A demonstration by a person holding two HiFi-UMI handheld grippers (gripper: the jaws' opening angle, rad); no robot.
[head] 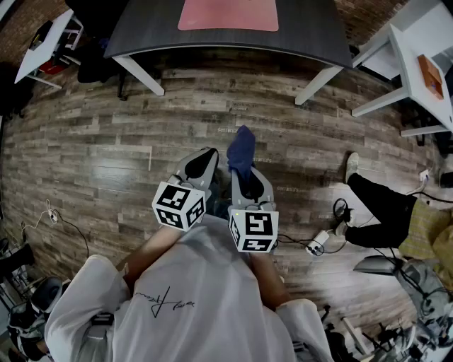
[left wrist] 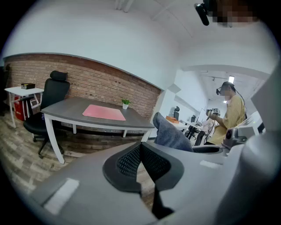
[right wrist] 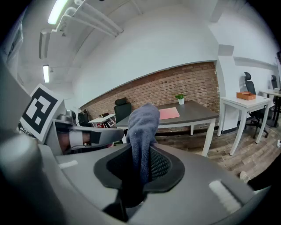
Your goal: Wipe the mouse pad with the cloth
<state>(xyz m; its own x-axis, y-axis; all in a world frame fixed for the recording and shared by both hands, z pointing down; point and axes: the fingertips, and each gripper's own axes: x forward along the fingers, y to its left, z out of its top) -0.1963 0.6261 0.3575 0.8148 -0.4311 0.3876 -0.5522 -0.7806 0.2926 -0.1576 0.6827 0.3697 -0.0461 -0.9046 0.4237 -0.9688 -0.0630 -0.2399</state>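
Now, cloth (head: 241, 150) pinched in your right hand-held gripper (head: 245, 177), left hand-held gripper (head: 202, 164) closed empty, approach the mouse pad (head: 226, 14) squarely.

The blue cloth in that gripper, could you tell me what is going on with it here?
A person holds a gripper in each hand, standing back from the grey table. The right gripper is shut on the blue cloth, which sticks up from it. The left gripper is shut and empty. The pink mouse pad lies on the table, and wiping has not begun.
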